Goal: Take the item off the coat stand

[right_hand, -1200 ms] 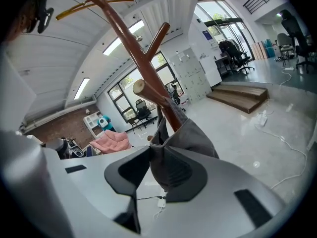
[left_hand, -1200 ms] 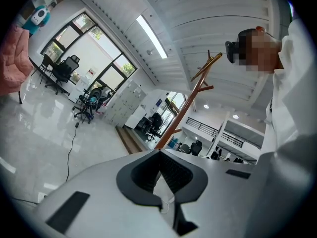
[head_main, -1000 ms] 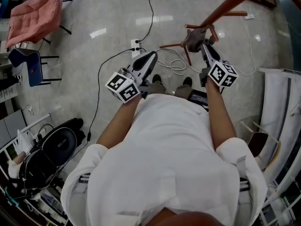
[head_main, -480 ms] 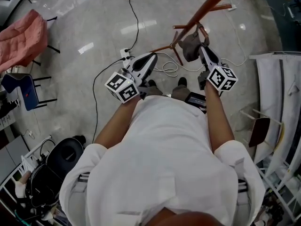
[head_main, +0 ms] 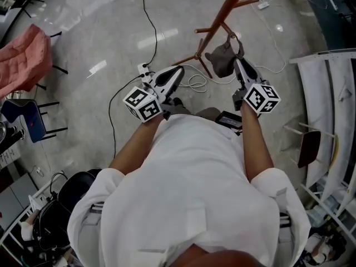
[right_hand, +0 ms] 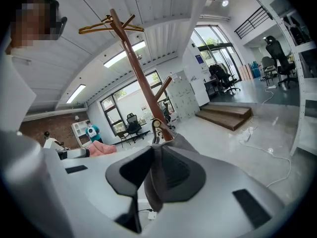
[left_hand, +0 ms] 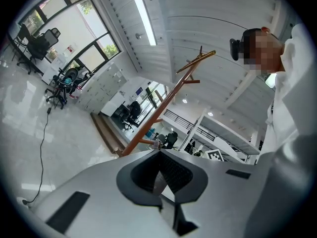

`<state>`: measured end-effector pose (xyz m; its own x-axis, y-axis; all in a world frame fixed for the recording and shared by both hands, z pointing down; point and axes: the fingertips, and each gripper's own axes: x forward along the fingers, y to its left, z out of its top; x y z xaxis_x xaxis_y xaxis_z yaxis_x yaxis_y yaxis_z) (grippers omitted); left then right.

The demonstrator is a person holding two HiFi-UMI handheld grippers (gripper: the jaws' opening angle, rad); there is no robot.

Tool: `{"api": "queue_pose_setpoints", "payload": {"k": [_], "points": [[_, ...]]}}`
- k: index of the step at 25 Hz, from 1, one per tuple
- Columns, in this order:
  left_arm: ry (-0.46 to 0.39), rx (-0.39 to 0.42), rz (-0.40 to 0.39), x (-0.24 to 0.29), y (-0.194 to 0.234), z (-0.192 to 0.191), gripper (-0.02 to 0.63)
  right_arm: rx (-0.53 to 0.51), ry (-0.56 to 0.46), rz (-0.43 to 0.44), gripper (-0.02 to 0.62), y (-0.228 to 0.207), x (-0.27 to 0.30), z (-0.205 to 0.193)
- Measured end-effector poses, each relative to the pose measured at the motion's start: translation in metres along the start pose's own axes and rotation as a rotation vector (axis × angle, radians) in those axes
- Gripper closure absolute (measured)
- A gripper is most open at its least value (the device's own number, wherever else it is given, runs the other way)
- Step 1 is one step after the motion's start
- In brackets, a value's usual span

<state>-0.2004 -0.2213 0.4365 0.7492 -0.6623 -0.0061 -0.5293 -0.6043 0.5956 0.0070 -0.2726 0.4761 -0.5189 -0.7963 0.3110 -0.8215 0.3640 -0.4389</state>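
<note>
Nearest the head camera, a person in a white shirt [head_main: 194,199] is standing and holding one hand-held gripper in each hand, with the marker cubes facing up.

The left hand-held gripper [head_main: 177,72] [left_hand: 159,152] is hovering over the floor [head_main: 105,38]. Its jaws are meeting at the tips and gripping nothing.

The right hand-held gripper [head_main: 236,60] [right_hand: 154,148] is reaching to the coat stand [head_main: 225,15] [right_hand: 138,68] [left_hand: 158,110]. Its jaws are closing, and a fold of the grey fabric item [head_main: 219,60] [right_hand: 148,182] is being pinched between them. The item is hanging beside the stand's slanting brown pole, and its metal loop [right_hand: 156,124] is sitting at a lower peg.

In the right gripper view, a wooden hanger [right_hand: 111,24] is resting across the top of the stand.

On the pale polished floor, just beyond the person's shoes, a white power strip [head_main: 144,68] is lying with a coiled white cable [head_main: 194,82] beside it. A black cable [head_main: 147,15] is running away from the strip.

To the person's left, a pink cloth [head_main: 22,60] is draping over a chair, with a blue chair [head_main: 28,118] near it. A black round object [head_main: 75,185] is sitting low at the left; what it is holding cannot be told. White shelving [head_main: 328,93] is standing along the right.

Farther off, the gripper views are showing large windows, office chairs [right_hand: 275,58] and low wooden steps [right_hand: 228,115].
</note>
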Motion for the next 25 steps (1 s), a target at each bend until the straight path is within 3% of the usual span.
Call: {"api": "queue_pose_setpoints", "payload": {"k": [9, 18, 25], "points": [[0.006, 0.043, -0.01, 0.032, -0.056, -0.008, 0.592, -0.008, -0.021, 0.019, 0.526, -0.022, -0.056, 0.01], [0.03, 0.088, -0.039, 0.065, -0.147, -0.039, 0.592, -0.074, -0.062, 0.029, 0.528, -0.055, -0.168, 0.028], [0.039, 0.12, -0.023, 0.077, -0.174, -0.064, 0.592, -0.132, -0.114, -0.001, 0.528, -0.083, -0.232, 0.029]]}}
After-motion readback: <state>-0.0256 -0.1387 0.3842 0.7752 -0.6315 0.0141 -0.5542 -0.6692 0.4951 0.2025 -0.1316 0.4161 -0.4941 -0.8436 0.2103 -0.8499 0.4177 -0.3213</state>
